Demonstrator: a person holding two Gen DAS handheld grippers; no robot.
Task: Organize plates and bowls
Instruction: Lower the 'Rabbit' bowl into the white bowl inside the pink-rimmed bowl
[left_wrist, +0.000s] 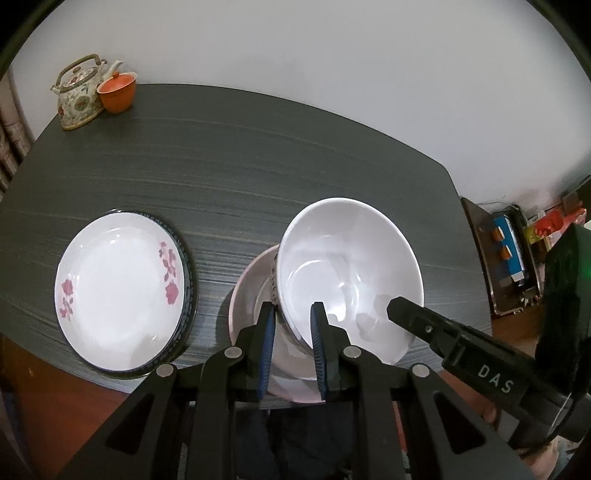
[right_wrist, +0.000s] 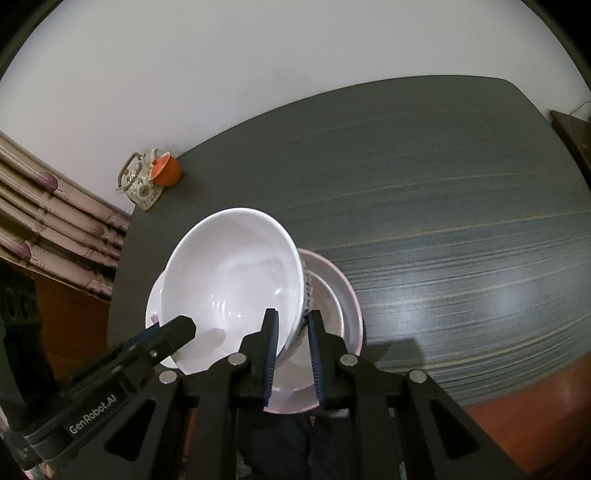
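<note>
**Both jaws pinched on one white bowl's rim**

Narrowly parted, the jaws of the left gripper (left_wrist: 292, 321) clamp the near-left rim of a large white ceramic bowl (left_wrist: 347, 266), one blue pad inside the wall and one outside. Jaws of the right gripper (right_wrist: 291, 328) pinch the opposite side of the rim in the same way.

That bowl is tilted, its glossy inside facing the cameras, with a dark pattern on its outer wall. It sits over a shallow pink-rimmed bowl (left_wrist: 251, 280) on the dark grey wood-grain table (left_wrist: 258, 155); whether they touch is unclear. Left of them lies a white plate with pink flowers (left_wrist: 118, 291), stacked on a dark-rimmed plate (left_wrist: 189, 280).
</note>
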